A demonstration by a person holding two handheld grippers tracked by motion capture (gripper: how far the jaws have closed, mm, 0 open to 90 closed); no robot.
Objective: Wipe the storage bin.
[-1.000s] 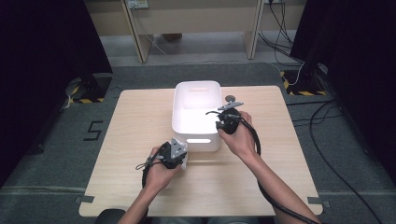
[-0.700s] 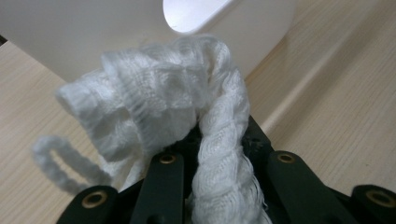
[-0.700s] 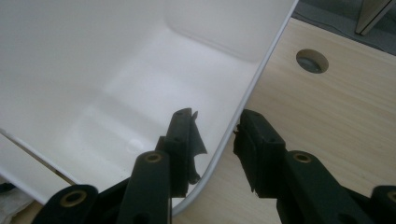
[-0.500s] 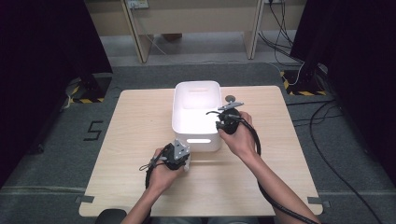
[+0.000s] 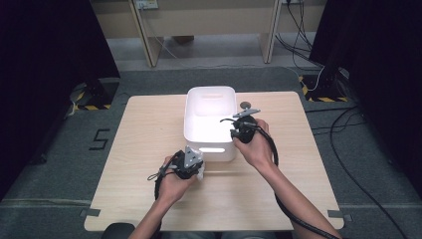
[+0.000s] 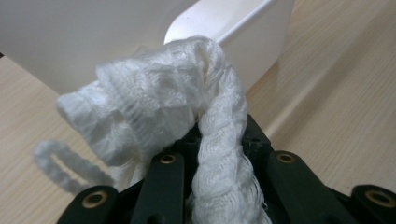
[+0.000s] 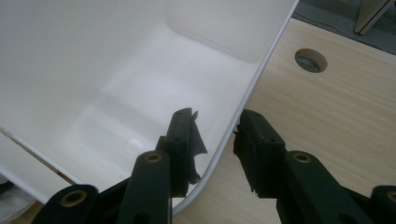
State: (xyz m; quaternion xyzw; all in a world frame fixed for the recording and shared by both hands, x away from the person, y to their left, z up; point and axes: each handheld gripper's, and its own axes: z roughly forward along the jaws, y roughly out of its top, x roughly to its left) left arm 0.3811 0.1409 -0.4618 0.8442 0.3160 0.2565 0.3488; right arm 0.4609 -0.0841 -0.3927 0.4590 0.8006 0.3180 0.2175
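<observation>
A white plastic bin stands in the middle of the wooden table. My left gripper rests on the table just in front of the bin's near left corner, shut on a bunched white knitted cloth. In the left gripper view the cloth bulges out over the jaws of that gripper, with the bin's outer wall close behind. My right gripper straddles the bin's right wall. In the right gripper view one jaw of it lies inside the bin and the other outside, shut on the rim.
A round grommet hole sits in the tabletop just right of the bin, and shows in the right gripper view as a hole. A loose loop of the cloth lies on the table. Bare wood spreads left and right of the bin.
The left gripper with the cloth has crept slightly to the right, toward the bin. The right gripper has kept still on the rim.
</observation>
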